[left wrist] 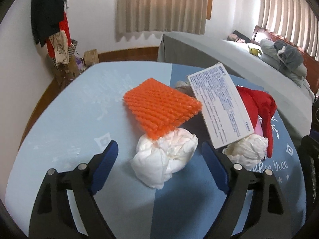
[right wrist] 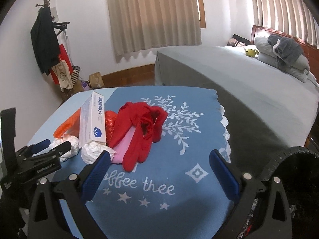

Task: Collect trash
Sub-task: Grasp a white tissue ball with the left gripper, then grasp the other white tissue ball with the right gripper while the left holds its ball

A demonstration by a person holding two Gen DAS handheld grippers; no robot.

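Observation:
A crumpled white tissue wad (left wrist: pixel 165 159) lies on the blue cloth, and my open left gripper (left wrist: pixel 159 155) straddles it without touching. An orange bubble-wrap sheet (left wrist: pixel 159 107) rests on the wad's far edge. A white box (left wrist: pixel 221 105) leans on a second tissue wad (left wrist: pixel 249 151) beside red gloves (left wrist: pixel 259 103). In the right wrist view my right gripper (right wrist: pixel 159 161) is open and empty above the cloth, right of the red gloves (right wrist: pixel 139 127), the box (right wrist: pixel 91 119) and the tissue wad (right wrist: pixel 93 151). The left gripper (right wrist: pixel 53 145) shows there at the left.
A table with a blue patterned cloth (right wrist: pixel 179 179) holds everything. A black bag's rim (right wrist: pixel 295 159) sits at the lower right. A grey bed (right wrist: pixel 249 75) stands behind, and a coat rack (right wrist: pixel 45 39) with bags at the back left.

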